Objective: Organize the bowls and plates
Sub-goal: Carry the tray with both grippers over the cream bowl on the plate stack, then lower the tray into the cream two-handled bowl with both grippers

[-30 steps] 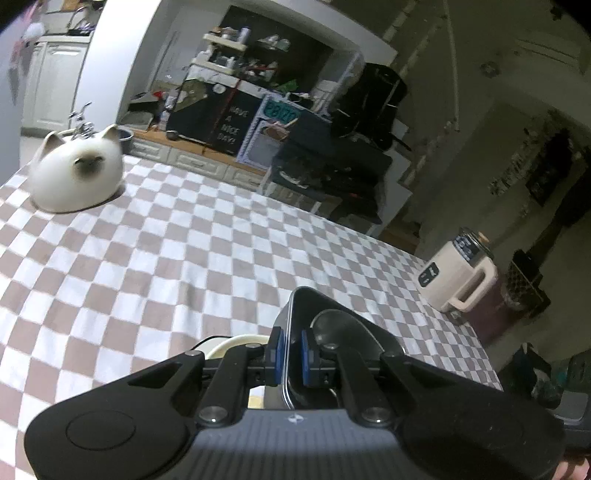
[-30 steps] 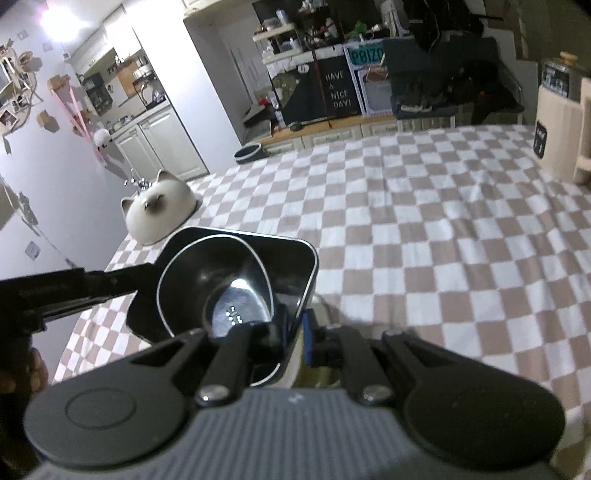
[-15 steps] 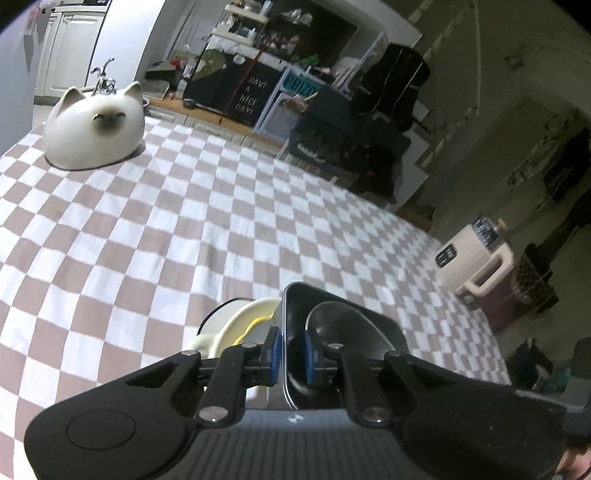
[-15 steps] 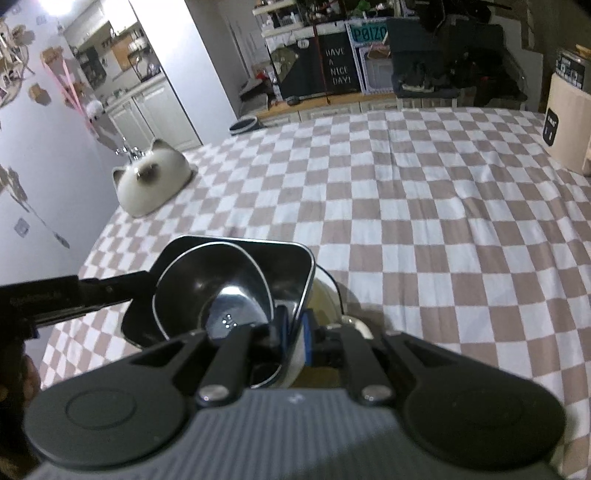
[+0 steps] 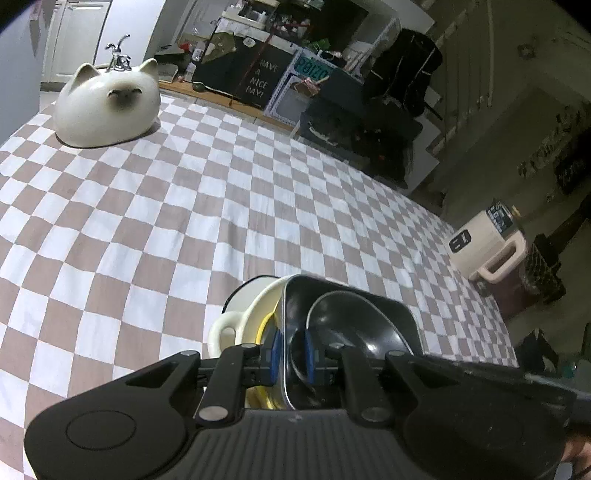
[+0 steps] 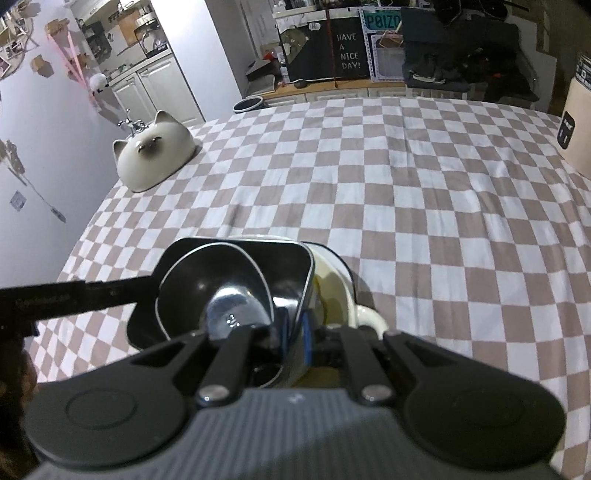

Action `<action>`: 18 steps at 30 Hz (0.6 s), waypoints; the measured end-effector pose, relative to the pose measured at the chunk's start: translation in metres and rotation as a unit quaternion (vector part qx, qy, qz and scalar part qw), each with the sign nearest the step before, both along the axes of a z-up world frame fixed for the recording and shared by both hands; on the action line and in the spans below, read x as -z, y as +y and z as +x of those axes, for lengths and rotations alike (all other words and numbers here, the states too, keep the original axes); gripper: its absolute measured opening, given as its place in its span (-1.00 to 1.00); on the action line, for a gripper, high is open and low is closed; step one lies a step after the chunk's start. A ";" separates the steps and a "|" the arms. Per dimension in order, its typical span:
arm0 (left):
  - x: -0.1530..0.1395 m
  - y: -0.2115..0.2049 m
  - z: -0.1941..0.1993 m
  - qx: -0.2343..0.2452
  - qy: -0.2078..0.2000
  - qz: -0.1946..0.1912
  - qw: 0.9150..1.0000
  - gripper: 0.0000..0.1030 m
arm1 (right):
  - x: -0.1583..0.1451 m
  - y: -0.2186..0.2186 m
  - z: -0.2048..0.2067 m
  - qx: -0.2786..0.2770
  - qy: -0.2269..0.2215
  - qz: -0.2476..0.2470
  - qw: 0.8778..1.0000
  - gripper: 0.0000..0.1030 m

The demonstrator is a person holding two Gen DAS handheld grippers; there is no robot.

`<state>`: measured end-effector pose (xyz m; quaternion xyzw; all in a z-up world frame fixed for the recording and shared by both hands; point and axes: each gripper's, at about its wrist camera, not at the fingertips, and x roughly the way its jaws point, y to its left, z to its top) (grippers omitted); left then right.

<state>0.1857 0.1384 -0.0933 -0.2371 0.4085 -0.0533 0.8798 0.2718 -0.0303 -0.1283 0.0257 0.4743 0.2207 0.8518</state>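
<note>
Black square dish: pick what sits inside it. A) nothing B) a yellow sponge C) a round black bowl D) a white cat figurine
C: in the right wrist view a round black bowl with a shiny bottom nests inside the black square dish, which rests in a cream bowl.

A black chalkboard-style sign leaning among the clutter beyond the table reads "HAVE A NICE DAY!" in white letters, legible in both wrist views. Just beside it, a teal banner atop a white board shows "POIZO", its end cut off. Faint lettering on the left gripper's arm is too blurred to read.
</note>
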 end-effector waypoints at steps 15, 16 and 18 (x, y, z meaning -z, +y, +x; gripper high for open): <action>0.002 -0.005 0.001 0.016 0.001 0.003 1.000 -0.54 | 0.004 0.002 0.004 -0.004 0.004 -0.004 1.000 -0.63; 0.002 -0.004 0.001 0.016 0.001 0.003 1.000 -0.54 | 0.004 0.002 0.004 -0.004 0.004 -0.004 1.000 -0.63; 0.002 -0.004 0.001 0.016 0.002 0.003 1.000 -0.54 | 0.004 0.002 0.004 -0.004 0.004 -0.004 1.000 -0.62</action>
